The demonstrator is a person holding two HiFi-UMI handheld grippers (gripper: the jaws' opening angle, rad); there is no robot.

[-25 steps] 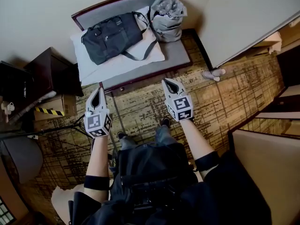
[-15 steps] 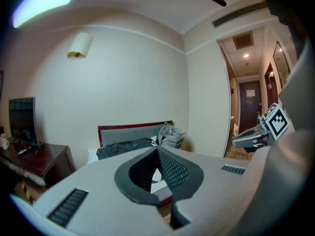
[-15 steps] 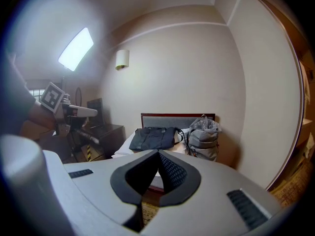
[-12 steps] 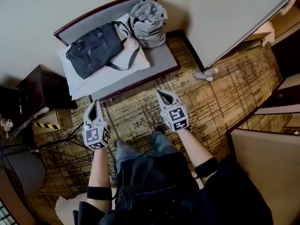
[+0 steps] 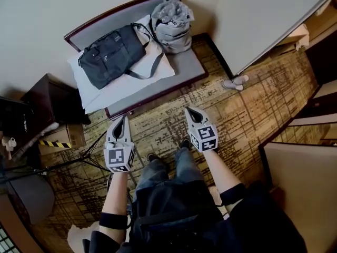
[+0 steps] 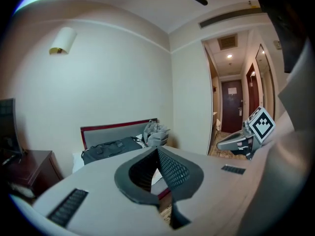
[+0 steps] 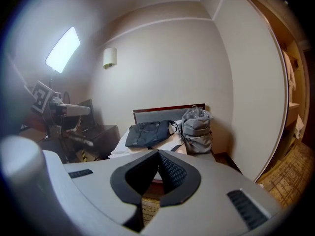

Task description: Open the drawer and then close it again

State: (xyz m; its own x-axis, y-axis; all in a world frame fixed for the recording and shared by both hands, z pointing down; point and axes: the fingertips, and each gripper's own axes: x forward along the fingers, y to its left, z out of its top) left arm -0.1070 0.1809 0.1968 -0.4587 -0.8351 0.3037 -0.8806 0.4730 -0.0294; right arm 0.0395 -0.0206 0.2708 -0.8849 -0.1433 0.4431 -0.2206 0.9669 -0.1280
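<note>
Head view: my left gripper [image 5: 122, 119] has slid inward toward the right gripper [image 5: 188, 110], and both sit slightly lower in frame than half a second ago. They point at the bench [image 5: 185, 63], which carries a dark duffel [image 5: 110, 54] and a grey backpack [image 5: 171, 24]. I can't pick out the drawer.

Left gripper view: jaws clenched, empty.

Right gripper view: pads together, nothing between them.

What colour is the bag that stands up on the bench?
The upright bag is grey; the head view shows it best.
</note>
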